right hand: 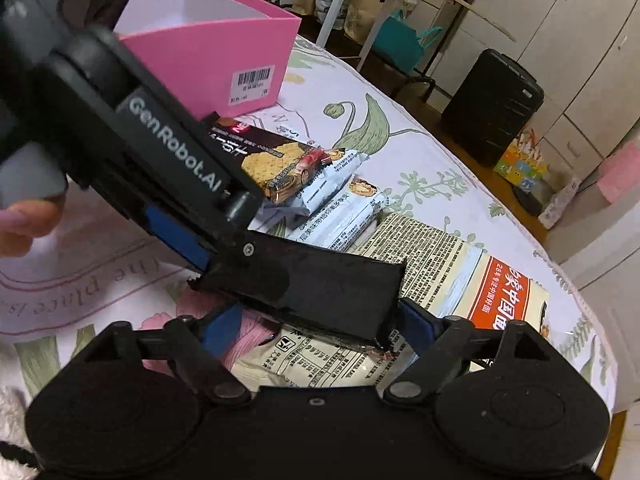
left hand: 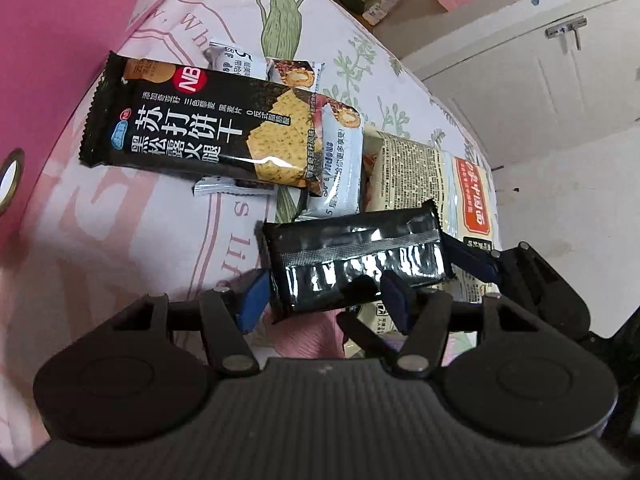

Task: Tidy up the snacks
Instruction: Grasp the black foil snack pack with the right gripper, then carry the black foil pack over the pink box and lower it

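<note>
A shiny black snack pack (left hand: 356,256) is held between my left gripper's (left hand: 326,300) blue pads, seam side up, just above the bed cover. In the right wrist view the same pack (right hand: 320,284) lies across my right gripper (right hand: 320,320), whose blue pads sit at its two ends, apparently closed on it. The left gripper's body (right hand: 160,152) reaches in from the upper left. A long black soda-cracker pack (left hand: 208,128) lies behind, on top of white-blue snack bars (left hand: 340,168). A pink box (right hand: 208,64) stands at the far left.
A large noodle pack with an orange label (right hand: 500,292) lies under and right of the black pack. The floral bed cover (left hand: 120,220) ends at the right, with white cabinets (left hand: 540,80), a black suitcase (right hand: 492,108) and bags beyond.
</note>
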